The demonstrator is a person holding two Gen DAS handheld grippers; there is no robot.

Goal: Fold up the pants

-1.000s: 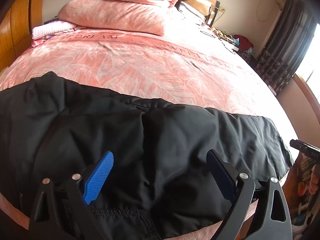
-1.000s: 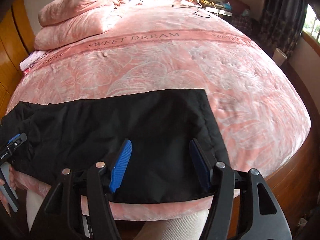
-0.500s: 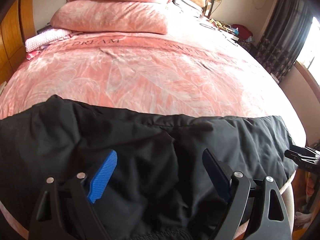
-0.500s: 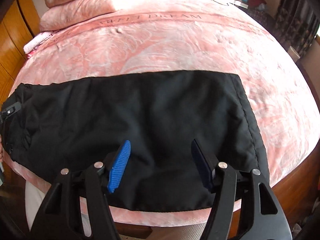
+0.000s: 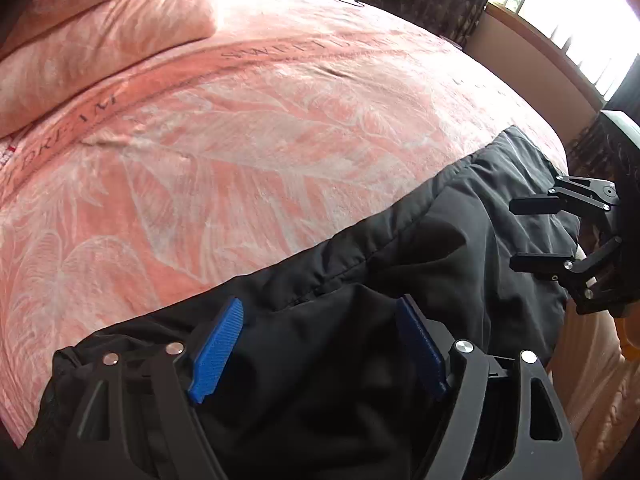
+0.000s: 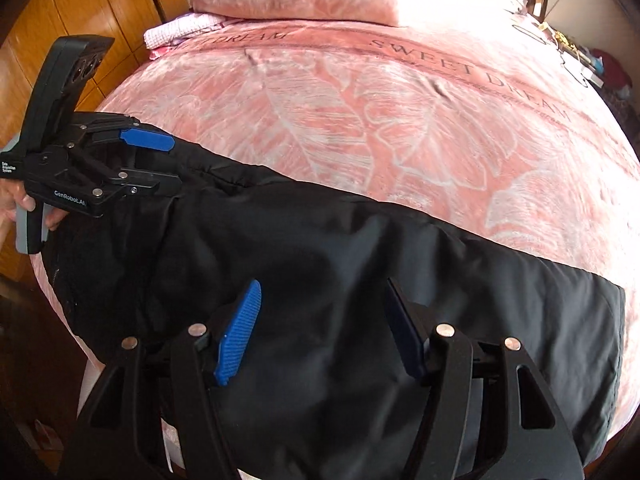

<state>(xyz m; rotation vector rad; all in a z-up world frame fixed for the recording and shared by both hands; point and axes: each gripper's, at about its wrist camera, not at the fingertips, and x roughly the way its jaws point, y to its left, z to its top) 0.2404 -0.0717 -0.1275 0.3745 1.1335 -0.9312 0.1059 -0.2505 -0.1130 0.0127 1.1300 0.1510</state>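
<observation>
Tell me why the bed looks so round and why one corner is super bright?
Both wrist views use fisheye lenses, which bend the pink bedspread into a dome. In the left wrist view, the window glares white at top right. In the right wrist view, light is even and the black pants show little detail.

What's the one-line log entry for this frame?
pants: flat on bed | left gripper: open, over waist end | right gripper: open, over legs
</observation>
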